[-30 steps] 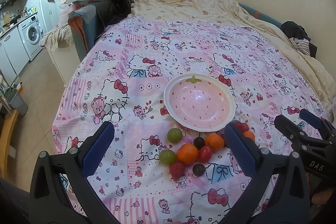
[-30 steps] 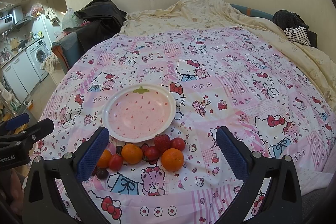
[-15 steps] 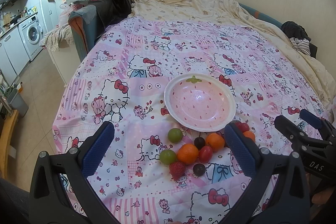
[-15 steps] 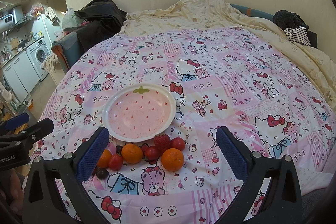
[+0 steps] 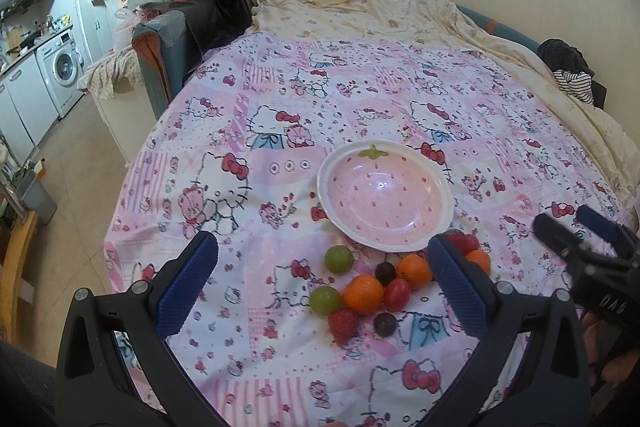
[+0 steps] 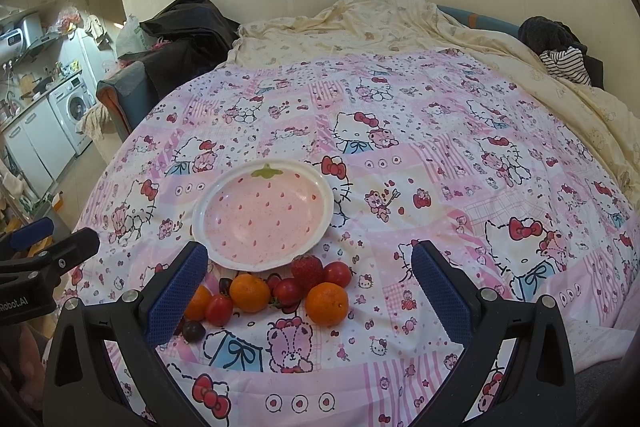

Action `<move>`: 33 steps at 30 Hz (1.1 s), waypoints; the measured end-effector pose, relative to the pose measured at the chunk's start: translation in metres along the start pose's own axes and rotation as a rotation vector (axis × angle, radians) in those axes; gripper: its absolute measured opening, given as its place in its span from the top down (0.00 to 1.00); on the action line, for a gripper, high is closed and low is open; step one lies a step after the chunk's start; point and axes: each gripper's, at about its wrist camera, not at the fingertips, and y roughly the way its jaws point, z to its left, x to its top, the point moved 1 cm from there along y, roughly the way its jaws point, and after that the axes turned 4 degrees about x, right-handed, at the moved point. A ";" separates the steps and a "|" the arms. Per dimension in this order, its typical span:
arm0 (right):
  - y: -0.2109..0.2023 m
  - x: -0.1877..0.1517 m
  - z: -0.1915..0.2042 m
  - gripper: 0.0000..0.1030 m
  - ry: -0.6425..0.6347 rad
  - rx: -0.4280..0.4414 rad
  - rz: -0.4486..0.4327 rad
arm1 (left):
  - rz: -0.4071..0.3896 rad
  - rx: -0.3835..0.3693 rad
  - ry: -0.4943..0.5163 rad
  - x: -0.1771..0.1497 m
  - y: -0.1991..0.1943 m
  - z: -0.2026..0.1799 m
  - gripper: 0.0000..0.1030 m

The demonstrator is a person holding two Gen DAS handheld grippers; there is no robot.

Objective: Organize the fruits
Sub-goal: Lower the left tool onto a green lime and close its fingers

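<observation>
Both grippers hang spread wide and empty; I'd lower my right gripper (image 6: 308, 283) squarely over the orange (image 6: 327, 303) (nearest fruit) below the plate (image 6: 326, 205), pinching gently.

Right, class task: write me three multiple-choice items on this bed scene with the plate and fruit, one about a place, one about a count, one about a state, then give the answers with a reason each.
1. Where does the fruit lie?
A. on the plate
B. on the bedspread just in front of the plate
C. on the floor

2. How many green fruits show in the left wrist view?
A. none
B. two
C. five

3. How does the left claw stand?
A. open and empty
B. shut on an orange
C. shut on the plate

Answers:
1 B: the fruit, such as the orange and strawberry, sits on the bedspread by the near rim of the plate, which holds nothing.
2 B: one green fruit and another green fruit show.
3 A: the left claw has its fingers wide apart with nothing between them.
</observation>
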 end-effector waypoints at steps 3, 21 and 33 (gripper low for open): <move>0.000 0.008 -0.012 0.00 0.026 0.012 0.001 | 0.017 0.015 -0.022 0.004 0.003 0.012 0.00; 0.072 0.012 -0.064 0.00 0.120 0.000 0.356 | 0.373 0.054 -0.016 0.012 0.088 0.021 0.00; 0.090 -0.001 -0.071 0.00 0.196 -0.008 0.435 | 0.619 -0.012 -0.175 -0.025 0.140 0.029 0.44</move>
